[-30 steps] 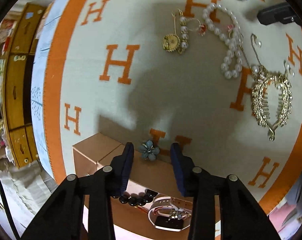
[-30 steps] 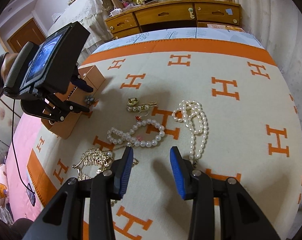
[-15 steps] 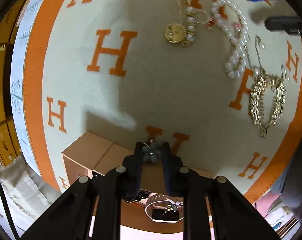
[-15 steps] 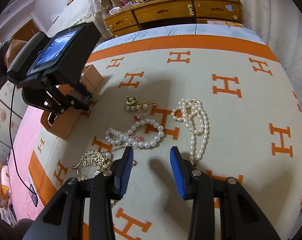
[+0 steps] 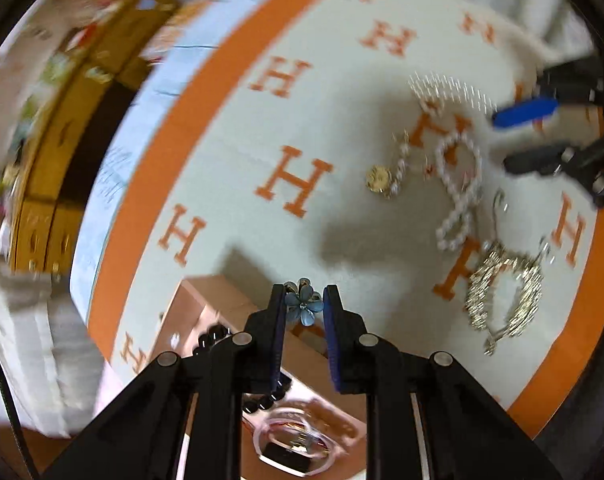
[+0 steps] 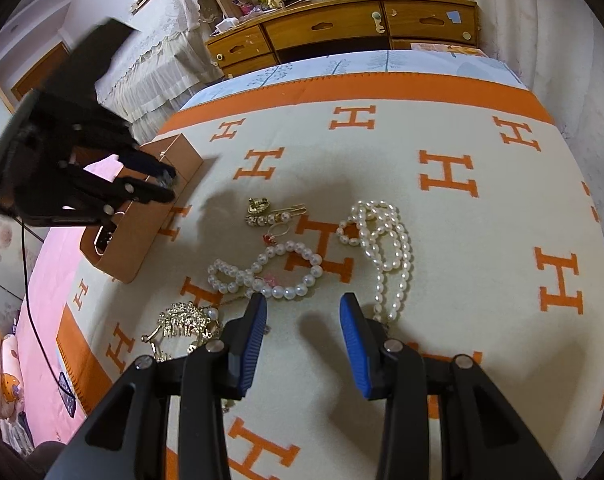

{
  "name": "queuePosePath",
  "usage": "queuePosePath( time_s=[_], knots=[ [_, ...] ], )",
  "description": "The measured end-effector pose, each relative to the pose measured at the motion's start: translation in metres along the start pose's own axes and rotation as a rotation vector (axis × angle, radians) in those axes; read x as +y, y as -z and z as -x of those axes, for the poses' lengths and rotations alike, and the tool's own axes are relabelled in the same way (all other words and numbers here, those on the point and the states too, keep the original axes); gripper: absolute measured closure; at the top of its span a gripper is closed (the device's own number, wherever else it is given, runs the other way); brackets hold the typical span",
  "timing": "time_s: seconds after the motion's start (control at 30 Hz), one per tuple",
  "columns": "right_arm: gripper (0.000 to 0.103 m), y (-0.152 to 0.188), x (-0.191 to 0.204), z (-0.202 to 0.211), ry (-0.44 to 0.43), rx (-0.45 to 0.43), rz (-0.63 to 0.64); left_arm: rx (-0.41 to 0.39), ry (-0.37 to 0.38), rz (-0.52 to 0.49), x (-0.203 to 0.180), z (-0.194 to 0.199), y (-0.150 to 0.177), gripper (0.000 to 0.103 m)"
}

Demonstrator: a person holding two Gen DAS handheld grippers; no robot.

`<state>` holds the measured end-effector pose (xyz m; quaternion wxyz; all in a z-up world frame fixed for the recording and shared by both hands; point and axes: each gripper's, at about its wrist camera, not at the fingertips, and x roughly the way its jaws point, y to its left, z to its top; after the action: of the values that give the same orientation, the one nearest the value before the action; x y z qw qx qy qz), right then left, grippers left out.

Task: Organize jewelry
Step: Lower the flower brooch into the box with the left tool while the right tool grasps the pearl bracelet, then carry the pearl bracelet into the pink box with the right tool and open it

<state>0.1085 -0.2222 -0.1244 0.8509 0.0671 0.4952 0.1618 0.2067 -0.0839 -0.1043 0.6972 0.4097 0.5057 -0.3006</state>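
Observation:
My left gripper (image 5: 303, 309) is shut on a small blue flower brooch (image 5: 303, 310) and holds it above the open tan jewelry box (image 5: 206, 304), which holds dark beads and a pink watch (image 5: 294, 440). The box also shows in the right wrist view (image 6: 142, 224), with the left gripper (image 6: 168, 186) over it. My right gripper (image 6: 302, 332) is open and empty above the blanket. Ahead of it lie a pearl bracelet (image 6: 266, 272), a long pearl necklace (image 6: 381, 240), a gold pin with pearls (image 6: 270, 212) and a gold hair claw (image 6: 182, 320).
The jewelry lies on a cream blanket with orange H marks (image 6: 445, 176) spread on a bed. A wooden dresser (image 6: 341, 32) stands beyond the far end. Pink bedding (image 6: 42, 320) lies at the left.
My left gripper closed on the blue flower brooch and lifted it off the box edge, swinging upward. The right gripper stayed open and almost still.

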Motion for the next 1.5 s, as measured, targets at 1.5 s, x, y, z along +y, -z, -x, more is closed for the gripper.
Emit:
queuePosePath(
  time_s=[1.5],
  knots=[
    [0.096, -0.114, 0.151, 0.06, 0.008, -0.127, 0.204, -0.129, 0.123, 0.672, 0.045, 0.038, 0.162, 0.087]
  ],
)
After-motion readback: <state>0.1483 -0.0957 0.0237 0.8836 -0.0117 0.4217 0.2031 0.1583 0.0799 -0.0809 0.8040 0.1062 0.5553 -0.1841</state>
